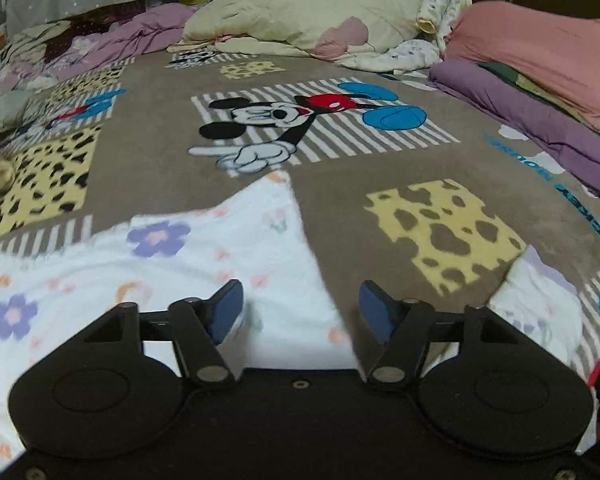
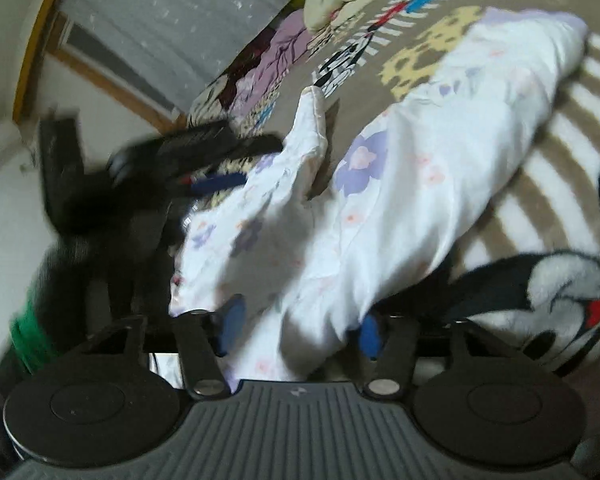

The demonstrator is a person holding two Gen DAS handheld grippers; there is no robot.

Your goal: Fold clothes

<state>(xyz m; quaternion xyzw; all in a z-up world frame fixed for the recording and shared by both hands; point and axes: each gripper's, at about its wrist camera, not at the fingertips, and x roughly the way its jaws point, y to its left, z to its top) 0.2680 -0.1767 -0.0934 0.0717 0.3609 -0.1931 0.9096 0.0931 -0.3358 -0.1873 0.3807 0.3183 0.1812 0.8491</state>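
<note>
Bedroom, bed covered by a taupe fleece Mickey Mouse blanket (image 1: 340,184) with yellow leopard patches. Crumpled cream quilt (image 1: 300,12), pink pillow (image 1: 540,52) and purple bedding pushed to the far edge, likely to leave the middle as working room.

White thin cotton garment with lilac flower print (image 1: 188,264) lies on the blanket near the front edge. It is spread part flat, with one long section running away in the right wrist view (image 2: 452,152) and a narrower piece, maybe a sleeve or leg, lifted beside it.

Left claw (image 1: 301,308) hovers low over the garment's edge, blue pads wide apart, gripping nothing. The cloth passes under the left pad only, so this looks like lining up for a pinch at the hem.

Right claw (image 2: 298,326) also spread wide, with cloth bunched between the pads but not clamped. Frame is blurred.

The left claw appears in the right view (image 2: 220,180) beside the raised piece; contact can't be told.

Fold not yet made, by my judgement.
</note>
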